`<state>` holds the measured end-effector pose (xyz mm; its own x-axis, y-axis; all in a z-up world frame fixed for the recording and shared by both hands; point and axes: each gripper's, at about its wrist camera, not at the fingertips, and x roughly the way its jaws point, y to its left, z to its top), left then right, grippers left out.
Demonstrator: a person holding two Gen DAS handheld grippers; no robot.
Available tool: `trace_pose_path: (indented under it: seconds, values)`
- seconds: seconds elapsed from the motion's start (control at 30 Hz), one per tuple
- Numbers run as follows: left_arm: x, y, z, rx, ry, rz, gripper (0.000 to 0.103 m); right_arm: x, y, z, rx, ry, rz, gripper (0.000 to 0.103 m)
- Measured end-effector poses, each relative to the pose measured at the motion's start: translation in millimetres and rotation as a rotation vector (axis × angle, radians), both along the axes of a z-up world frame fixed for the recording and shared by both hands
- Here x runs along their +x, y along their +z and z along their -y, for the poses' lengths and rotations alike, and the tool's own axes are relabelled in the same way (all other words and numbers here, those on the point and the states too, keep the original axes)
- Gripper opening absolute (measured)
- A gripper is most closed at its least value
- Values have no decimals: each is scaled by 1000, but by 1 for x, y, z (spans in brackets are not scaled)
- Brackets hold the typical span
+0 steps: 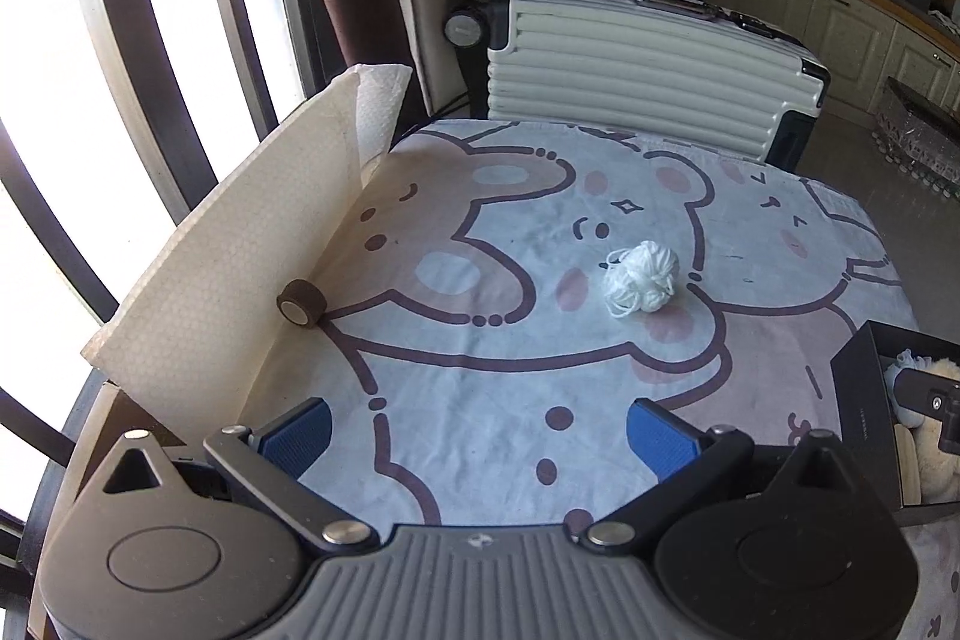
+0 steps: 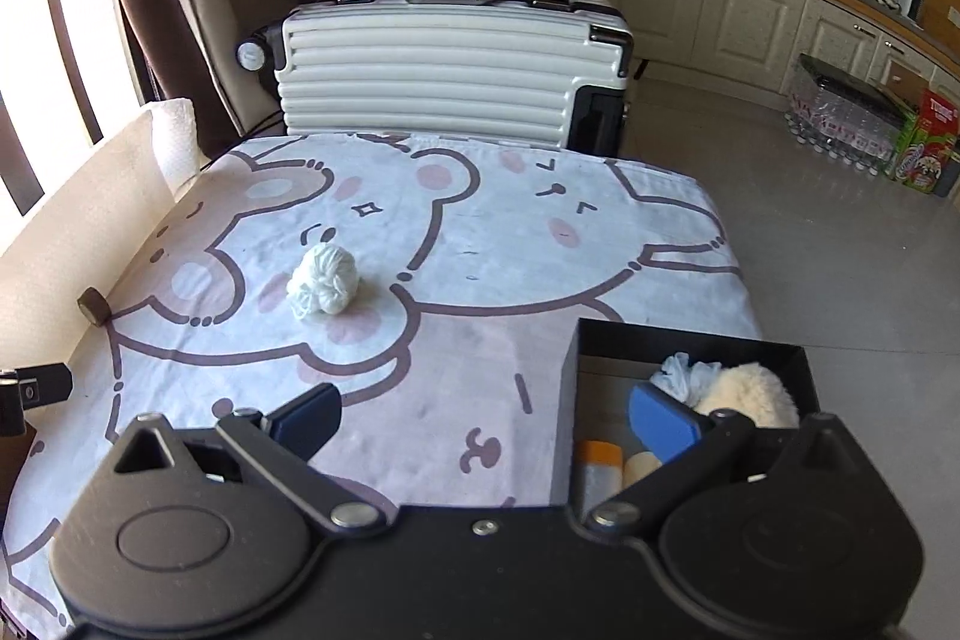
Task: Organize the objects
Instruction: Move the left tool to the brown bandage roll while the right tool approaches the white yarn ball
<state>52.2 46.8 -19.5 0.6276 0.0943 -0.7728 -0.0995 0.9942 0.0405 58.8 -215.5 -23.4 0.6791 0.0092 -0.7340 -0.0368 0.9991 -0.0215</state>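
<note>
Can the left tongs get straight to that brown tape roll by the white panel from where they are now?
Probably yes. The left tongs are open and empty, and only bare tablecloth lies between them and the brown tape roll. The roll sits against the white panel, which may crowd one finger.

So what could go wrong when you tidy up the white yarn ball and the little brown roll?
The white yarn ball has a loose strand hanging off it, so it might unravel or snag when pinched. The brown roll lies on its side by the foam board, so a nudge could send it rolling away. The black box sits near the table's edge, so a bump from the open right gripper might push it off.
</note>
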Motion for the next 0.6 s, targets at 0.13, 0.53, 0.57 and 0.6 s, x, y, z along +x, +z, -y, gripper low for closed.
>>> trace_pose_path:
  seconds: [0.13,0.53,0.57,0.6]
  values:
    - [-2,-1,-11,2,19,-1,103,1,1,-10,6,18,2,103]
    - [-7,-1,-31,14,56,-7,103,7,-1,-34,18,57,2,103]
    - [-7,-1,-33,16,60,-7,103,7,-1,-36,18,59,1,103]
    - [-7,-1,-34,17,62,-8,103,7,-2,-37,18,61,0,103]
